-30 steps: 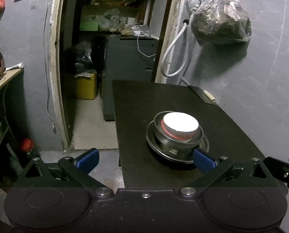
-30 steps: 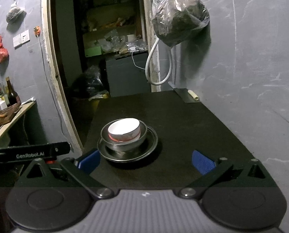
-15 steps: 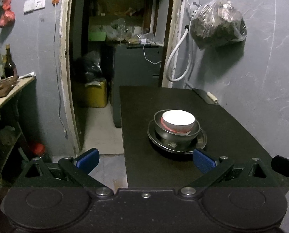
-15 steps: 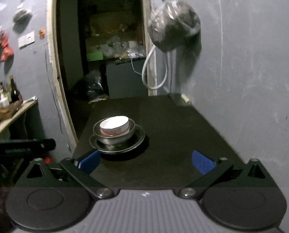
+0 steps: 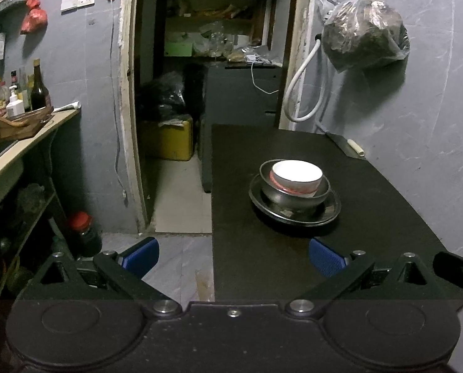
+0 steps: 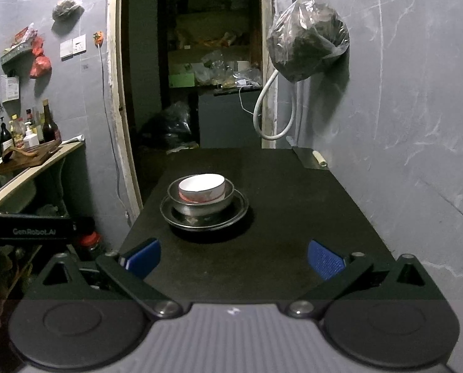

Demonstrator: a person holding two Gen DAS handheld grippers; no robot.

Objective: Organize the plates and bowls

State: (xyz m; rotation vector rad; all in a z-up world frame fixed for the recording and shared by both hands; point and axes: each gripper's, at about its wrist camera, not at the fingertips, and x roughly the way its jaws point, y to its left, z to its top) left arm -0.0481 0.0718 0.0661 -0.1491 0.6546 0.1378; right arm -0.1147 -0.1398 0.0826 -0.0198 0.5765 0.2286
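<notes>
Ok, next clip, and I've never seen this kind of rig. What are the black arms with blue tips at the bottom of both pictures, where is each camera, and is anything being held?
There is no robot here. A person carries a hand-held two-finger gripper in each hand, and each has a fisheye camera looking forward along its fingers. The black arms with blue pads are those fingers.

One picture is from the left gripper, the other from the right gripper. Both are open and hold nothing.

Ahead is a dark table against a grey wall. On it stands one stack: a white bowl inside a metal bowl, on a metal plate. The left view shows the same white bowl.

A filled plastic bag hangs on the wall, and bottles stand on a side counter.
</notes>
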